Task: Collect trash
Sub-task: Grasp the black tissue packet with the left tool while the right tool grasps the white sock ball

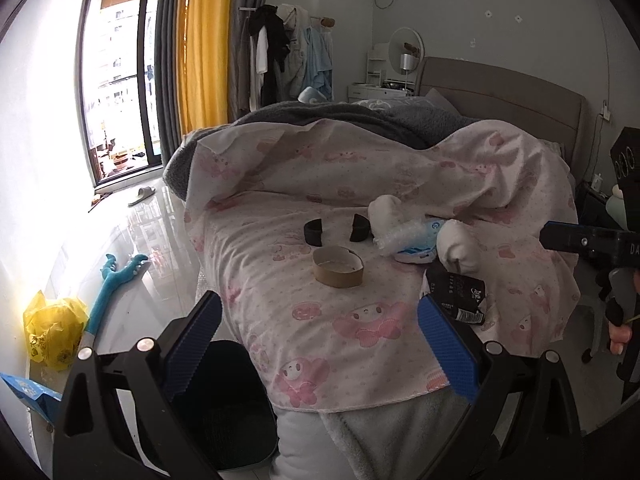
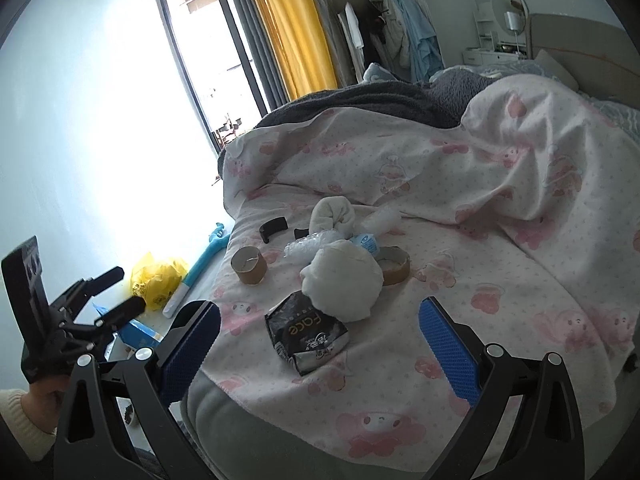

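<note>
Trash lies scattered on a pink-patterned blanket (image 1: 360,332) over a bed. In the left wrist view I see a cardboard tape roll (image 1: 338,268), two black curved pieces (image 1: 314,232), clear bubble wrap (image 1: 394,238), a blue-white packet (image 1: 420,248) and a crumpled black wrapper (image 1: 460,294). My left gripper (image 1: 320,312) hovers open before the roll, holding nothing. In the right wrist view, my right gripper (image 2: 320,314) stands open just short of the black wrapper (image 2: 308,332). Behind the wrapper sit a white bundle (image 2: 344,280), the cardboard roll (image 2: 249,266) and a second roll (image 2: 394,266).
A black bin (image 1: 232,400) stands on the floor at the foot of the bed. Beside the bed on the glossy floor lie a yellow plastic bag (image 1: 56,332), a blue long-handled toy (image 1: 116,280) and a blue box (image 2: 138,334). A grey blanket (image 1: 320,114) is heaped behind.
</note>
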The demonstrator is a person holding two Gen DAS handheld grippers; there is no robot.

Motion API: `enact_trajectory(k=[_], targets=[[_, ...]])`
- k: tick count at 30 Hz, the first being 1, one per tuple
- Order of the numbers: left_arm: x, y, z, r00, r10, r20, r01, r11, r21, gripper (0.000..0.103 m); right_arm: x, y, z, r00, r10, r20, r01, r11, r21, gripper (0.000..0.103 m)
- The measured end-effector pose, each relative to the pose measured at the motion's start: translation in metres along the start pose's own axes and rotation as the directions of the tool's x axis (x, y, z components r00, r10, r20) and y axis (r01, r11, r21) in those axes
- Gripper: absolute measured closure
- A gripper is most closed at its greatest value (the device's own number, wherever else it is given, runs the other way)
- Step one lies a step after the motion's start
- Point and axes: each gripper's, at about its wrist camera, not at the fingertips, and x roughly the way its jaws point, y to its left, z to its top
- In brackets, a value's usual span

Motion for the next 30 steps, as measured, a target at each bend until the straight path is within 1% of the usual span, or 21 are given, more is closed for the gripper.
enact_trajectory(k=[6,10,12,14,18,21,23,26,30], targets=[[0.023,-0.012,0.002,0.998,-0.057,-0.040,0.059,0.996,0.061,0.004,0.019,-0.013,0.007,0.999,0.033,-0.038,-0.032,0.999,0.029,0.003],[0.038,-0.021,0.006,0.988,-0.137,-0.066,0.142,0.987,0.080,0.004,0.033,-0.018,0.012,0.996,0.065,-0.061,-0.062,0.997,0.043,0.003],[0.046,-0.026,0.007,0.981,-0.179,-0.080,0.186,0.978,0.095,0.004,0.040,-0.020,0.014,0.994,0.080,-0.072,-0.076,0.996,0.045,0.003],[0.054,-0.030,0.008,0.975,-0.202,-0.092,0.211,0.972,0.103,0.004,0.048,-0.024,0.016,0.991,0.103,-0.084,-0.099,0.993,0.059,0.003],[0.071,-0.038,0.007,0.956,-0.265,-0.127,0.279,0.954,0.107,0.005,0.062,-0.034,0.020,0.984,0.148,-0.101,-0.138,0.985,0.106,0.003],[0.081,-0.046,0.006,0.946,-0.291,-0.141,0.308,0.944,0.117,0.005,0.071,-0.042,0.023,0.978,0.176,-0.110,-0.161,0.978,0.134,0.003],[0.089,-0.050,0.006,0.934,-0.322,-0.157,0.341,0.933,0.116,0.005,0.076,-0.045,0.025,0.975,0.190,-0.117,-0.173,0.975,0.142,0.003],[0.097,-0.057,0.004,0.910,-0.371,-0.185,0.395,0.911,0.115,0.005,0.085,-0.049,0.027,0.966,0.224,-0.131,-0.203,0.967,0.156,0.004],[0.105,-0.069,0.002,0.892,-0.405,-0.204,0.433,0.893,0.121,0.005,0.094,-0.057,0.029,0.954,0.270,-0.130,-0.241,0.949,0.202,0.007]])
